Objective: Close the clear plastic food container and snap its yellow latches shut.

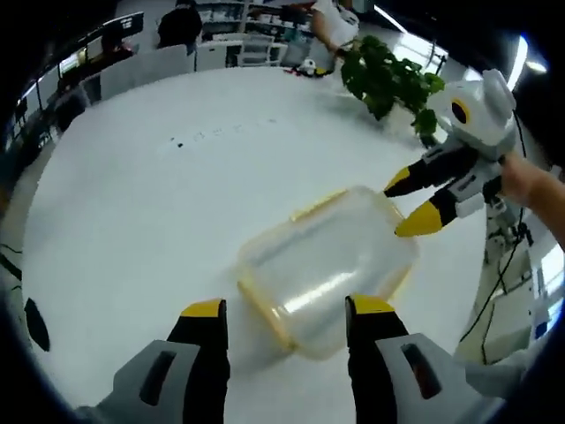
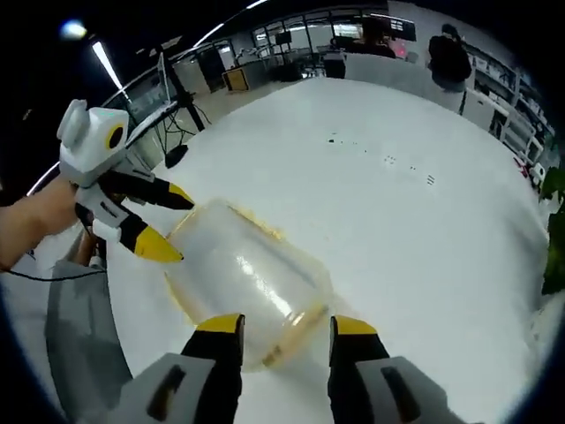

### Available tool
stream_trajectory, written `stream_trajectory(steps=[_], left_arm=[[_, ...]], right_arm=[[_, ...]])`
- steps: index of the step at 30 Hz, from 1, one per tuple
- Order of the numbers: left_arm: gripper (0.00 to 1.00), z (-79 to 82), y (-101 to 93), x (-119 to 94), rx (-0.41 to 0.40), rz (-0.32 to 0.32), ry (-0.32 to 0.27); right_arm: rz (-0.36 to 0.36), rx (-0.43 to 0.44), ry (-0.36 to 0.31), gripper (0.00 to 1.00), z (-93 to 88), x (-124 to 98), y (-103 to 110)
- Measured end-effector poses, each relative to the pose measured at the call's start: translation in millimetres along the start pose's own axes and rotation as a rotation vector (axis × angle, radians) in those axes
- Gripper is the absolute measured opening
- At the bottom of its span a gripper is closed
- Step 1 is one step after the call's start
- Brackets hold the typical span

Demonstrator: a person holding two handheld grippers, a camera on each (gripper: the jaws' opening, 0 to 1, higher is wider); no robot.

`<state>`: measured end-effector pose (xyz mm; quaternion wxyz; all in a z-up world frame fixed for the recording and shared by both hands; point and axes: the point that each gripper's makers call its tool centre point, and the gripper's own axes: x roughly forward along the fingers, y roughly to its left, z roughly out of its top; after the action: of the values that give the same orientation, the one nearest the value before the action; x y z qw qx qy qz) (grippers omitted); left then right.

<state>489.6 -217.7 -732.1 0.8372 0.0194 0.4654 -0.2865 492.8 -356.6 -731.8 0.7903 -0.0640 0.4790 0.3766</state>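
A clear plastic food container [image 1: 327, 265] with yellow trim along its rim rests on the white round table [image 1: 150, 203]. My left gripper [image 1: 287, 309] is open, its yellow-tipped jaws spread at the container's near end. My right gripper [image 1: 408, 205] comes in from the right, open, its tips at the container's far corner. In the right gripper view the container [image 2: 247, 274] lies just ahead of my open right gripper [image 2: 287, 325], while the left gripper [image 2: 169, 225] reaches in from the left, held by a hand, its tips against the container's far side. I cannot tell how the latches stand.
A green potted plant [image 1: 388, 79] stands at the table's far right edge. A tripod [image 1: 499, 265] stands on the floor beside the table. A grey chair [image 2: 79, 336] stands close to the table's edge. People [image 2: 450, 57] and office desks fill the background.
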Motion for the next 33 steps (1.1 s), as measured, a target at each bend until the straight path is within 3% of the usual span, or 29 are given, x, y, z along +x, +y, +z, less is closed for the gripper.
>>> stream_trajectory(steps=[5,7,13,17,24,25,26,27,33], left_arm=[[0.50,-0.8,-3.7,1,-0.057,-0.017,0.001],[0.44,-4.0,-9.9,2,-0.129,-0.051,0.021],[0.45,-1.7,-9.5,4,-0.144,-0.037,0.012],[0.44,-1.7,-8.5,6,-0.154,-0.036,0.016],[0.38,-0.6,-8.5,8,-0.221,-0.037,0.014],[0.37,-0.4,-7.8,8,-0.221,-0.036,0.013],[0.37,-2.4,-13.8,13,-0.322,-0.058,0.010],[0.37,-6.4,-8.4,11,-0.276,-0.039,0.030],[0.38,-3.7,-10.7,12,-0.278,-0.040,0.027]], right_arm=[[-0.007,0.045,-0.001,0.39,-0.6,1,-2],[-0.003,0.065,-0.002,0.38,-1.0,2,-2],[0.007,0.078,0.002,0.34,-0.2,4,2],[0.032,0.168,0.015,0.35,-2.7,6,3],[0.041,0.157,0.026,0.30,-2.4,7,5],[0.049,0.202,-0.030,0.29,10.8,13,6],[0.090,0.179,0.028,0.29,2.1,9,11],[0.075,0.170,0.027,0.28,4.2,9,9],[0.070,0.175,0.026,0.29,0.6,8,8]])
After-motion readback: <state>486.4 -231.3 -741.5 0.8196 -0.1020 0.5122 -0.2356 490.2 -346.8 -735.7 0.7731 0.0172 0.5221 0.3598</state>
